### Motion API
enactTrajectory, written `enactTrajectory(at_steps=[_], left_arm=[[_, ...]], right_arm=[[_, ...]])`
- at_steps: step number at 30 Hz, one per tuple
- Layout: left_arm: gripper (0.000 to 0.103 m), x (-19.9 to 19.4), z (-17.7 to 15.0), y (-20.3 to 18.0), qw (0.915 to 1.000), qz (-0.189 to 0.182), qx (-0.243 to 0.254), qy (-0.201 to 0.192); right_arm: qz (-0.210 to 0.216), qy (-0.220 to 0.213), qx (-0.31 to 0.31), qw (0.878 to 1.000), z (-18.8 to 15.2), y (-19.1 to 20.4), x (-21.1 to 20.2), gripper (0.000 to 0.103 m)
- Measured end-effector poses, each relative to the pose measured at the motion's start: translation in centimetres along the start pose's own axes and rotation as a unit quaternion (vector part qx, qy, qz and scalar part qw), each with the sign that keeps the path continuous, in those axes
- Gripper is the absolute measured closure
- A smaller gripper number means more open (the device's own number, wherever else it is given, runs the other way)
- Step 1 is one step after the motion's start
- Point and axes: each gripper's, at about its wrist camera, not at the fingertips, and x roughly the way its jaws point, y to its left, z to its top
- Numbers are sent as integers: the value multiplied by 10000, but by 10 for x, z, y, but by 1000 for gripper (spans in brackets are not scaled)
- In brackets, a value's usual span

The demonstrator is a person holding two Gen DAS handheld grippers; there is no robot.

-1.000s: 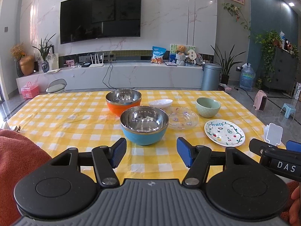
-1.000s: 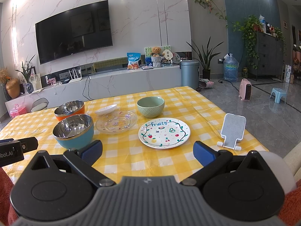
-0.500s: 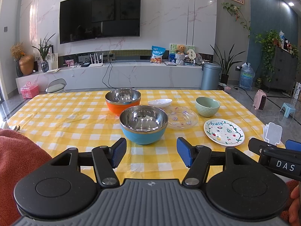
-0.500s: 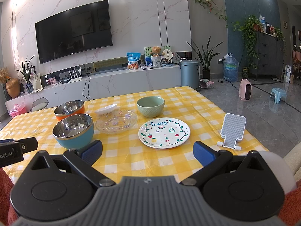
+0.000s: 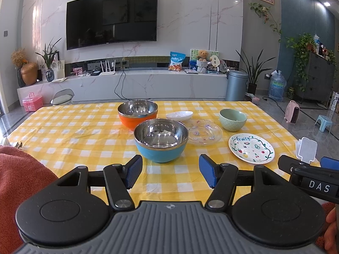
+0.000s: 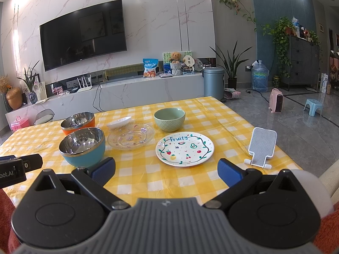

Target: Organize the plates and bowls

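Note:
On the yellow checked table stand a blue steel-lined bowl [image 5: 161,140] [image 6: 82,147], an orange steel-lined bowl [image 5: 137,113] [image 6: 78,122] behind it, a small white dish [image 5: 179,115] [image 6: 119,122], a clear glass plate [image 5: 203,134] [image 6: 131,138], a green bowl [image 5: 233,119] [image 6: 169,119] and a white "Fruity" plate [image 5: 251,148] [image 6: 184,148]. My left gripper [image 5: 170,173] is open and empty, just in front of the blue bowl. My right gripper [image 6: 166,171] is open and empty, in front of the Fruity plate.
A white phone stand [image 6: 262,147] [image 5: 306,150] stands near the table's right edge. Beyond the table's far edge are a TV console [image 5: 127,84], a grey bin [image 5: 235,85] and a folding chair [image 5: 62,99]. The table's left half [image 5: 63,131] holds no dishes.

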Motion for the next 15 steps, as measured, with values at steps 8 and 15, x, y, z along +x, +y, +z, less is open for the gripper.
enactTrajectory(at_steps=[8, 15], left_arm=[[30, 0, -1, -1, 10000, -1, -2, 14], [30, 1, -3, -2, 10000, -20, 11, 28]], right_arm=[[1, 2, -3, 10000, 0, 0, 0, 3], [-2, 4, -5, 10000, 0, 0, -1, 3]])
